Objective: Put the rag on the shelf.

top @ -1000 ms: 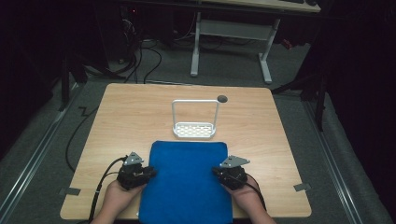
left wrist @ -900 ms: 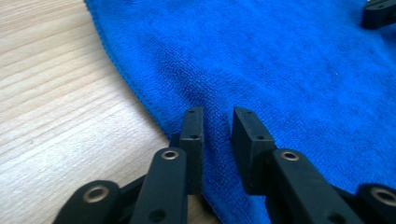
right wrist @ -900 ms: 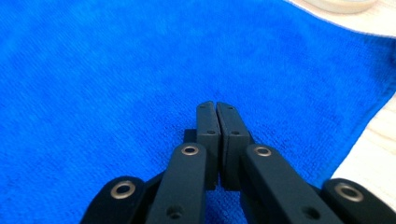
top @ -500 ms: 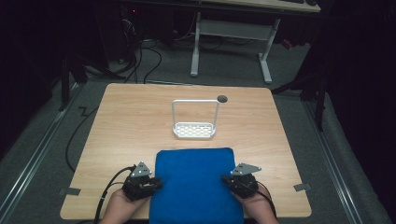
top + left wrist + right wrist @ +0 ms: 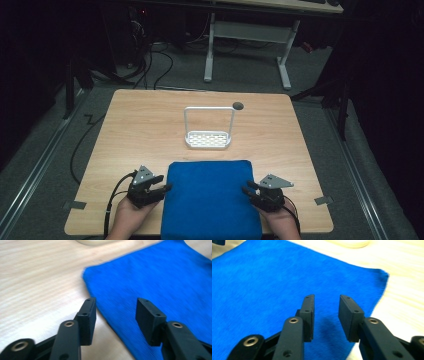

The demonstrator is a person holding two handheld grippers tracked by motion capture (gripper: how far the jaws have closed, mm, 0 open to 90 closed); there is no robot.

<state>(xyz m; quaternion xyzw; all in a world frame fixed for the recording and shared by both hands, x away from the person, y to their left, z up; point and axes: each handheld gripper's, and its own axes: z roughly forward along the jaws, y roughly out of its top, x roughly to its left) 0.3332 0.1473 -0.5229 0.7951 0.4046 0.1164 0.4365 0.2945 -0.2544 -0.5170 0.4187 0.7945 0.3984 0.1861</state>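
A blue cloth lies flat on the near half of the wooden table, reaching to its front edge. My left gripper sits at the cloth's left edge. Its jaws have just been opening, and in the left gripper view the edge of the cloth runs between them without either pad pressing on it. My right gripper is at the cloth's right edge. Its jaws have also just been opening, and they stand apart over the cloth.
A white wire rack with a perforated base stands upright at the middle of the table, just beyond the cloth. A small dark round hole lies behind it. Bare wood spreads left and right of the rack.
Both hands drew back toward the near edge and the cloth's far edge came nearer with them. The jaws of both grippers then spread apart at the cloth's sides.
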